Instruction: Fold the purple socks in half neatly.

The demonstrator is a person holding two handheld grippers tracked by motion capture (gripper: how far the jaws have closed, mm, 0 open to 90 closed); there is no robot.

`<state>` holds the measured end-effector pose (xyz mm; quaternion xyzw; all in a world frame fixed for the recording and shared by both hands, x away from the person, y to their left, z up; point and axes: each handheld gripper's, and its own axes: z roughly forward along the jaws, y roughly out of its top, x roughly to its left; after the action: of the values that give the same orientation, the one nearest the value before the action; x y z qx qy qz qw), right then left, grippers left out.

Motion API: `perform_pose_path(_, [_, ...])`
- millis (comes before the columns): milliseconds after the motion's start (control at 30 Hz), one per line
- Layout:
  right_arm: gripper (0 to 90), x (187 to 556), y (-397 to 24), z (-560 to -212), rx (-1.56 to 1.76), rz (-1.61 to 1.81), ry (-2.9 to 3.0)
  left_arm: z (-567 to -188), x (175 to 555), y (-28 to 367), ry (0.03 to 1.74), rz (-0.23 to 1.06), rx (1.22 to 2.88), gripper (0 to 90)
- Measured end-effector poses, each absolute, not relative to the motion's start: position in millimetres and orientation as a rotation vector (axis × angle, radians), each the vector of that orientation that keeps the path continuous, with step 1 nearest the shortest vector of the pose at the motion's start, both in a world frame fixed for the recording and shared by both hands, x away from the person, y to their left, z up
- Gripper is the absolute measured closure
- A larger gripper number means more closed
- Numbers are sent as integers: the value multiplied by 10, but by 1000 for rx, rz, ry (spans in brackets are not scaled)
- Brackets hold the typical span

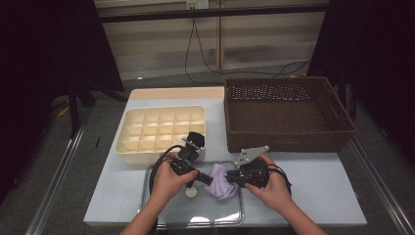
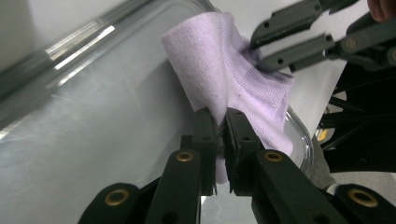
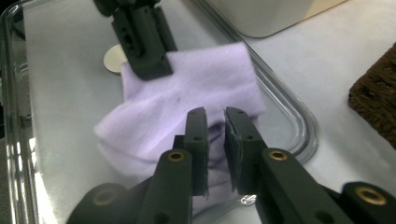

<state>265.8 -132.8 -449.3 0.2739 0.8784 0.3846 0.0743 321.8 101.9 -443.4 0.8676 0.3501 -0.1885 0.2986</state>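
A lilac cloth [image 1: 221,185] hangs bunched over a shallow metal tray [image 1: 147,196] at the table's front. My left gripper [image 2: 219,122] is shut on its lower fold, and the fabric [image 2: 219,65] rises from between the jaws. From the other side my right gripper [image 3: 215,119] pinches the cloth [image 3: 196,79] with its jaws nearly together. In the left gripper view the right gripper [image 2: 256,50] bites the cloth's upper edge. In the right gripper view the left gripper [image 3: 148,70] clamps the far corner. In the high view, the left gripper [image 1: 210,180] and the right gripper [image 1: 231,176] meet at the cloth.
A small white disc [image 1: 191,192] lies in the tray beside the left gripper. A cream organiser box [image 1: 161,129] with several compartments stands behind the tray. A brown wicker basket [image 1: 286,112] fills the back right. The tray rim [image 3: 299,116] curves close to the right gripper.
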Motion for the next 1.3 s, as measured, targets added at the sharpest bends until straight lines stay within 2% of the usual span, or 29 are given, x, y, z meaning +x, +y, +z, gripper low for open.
perform_pose_path(700, [831, 2646, -1134, -4647, 805, 1127, 2684, -4340, 3204, 957, 869, -548, 2266, 823])
perform_pose_path(1067, [740, 2652, -1224, -4602, 839, 1133, 2666, -4400, 3175, 880, 856, -532, 2300, 804])
perform_pose_path(1233, [753, 2645, -1298, -4562, 853, 1121, 2655, -4400, 3168, 863, 850, -523, 2312, 801])
perform_pose_path(1300, [791, 2648, -1324, -4553, 857, 1127, 2648, -4402, 3166, 849, 841, -523, 2314, 793])
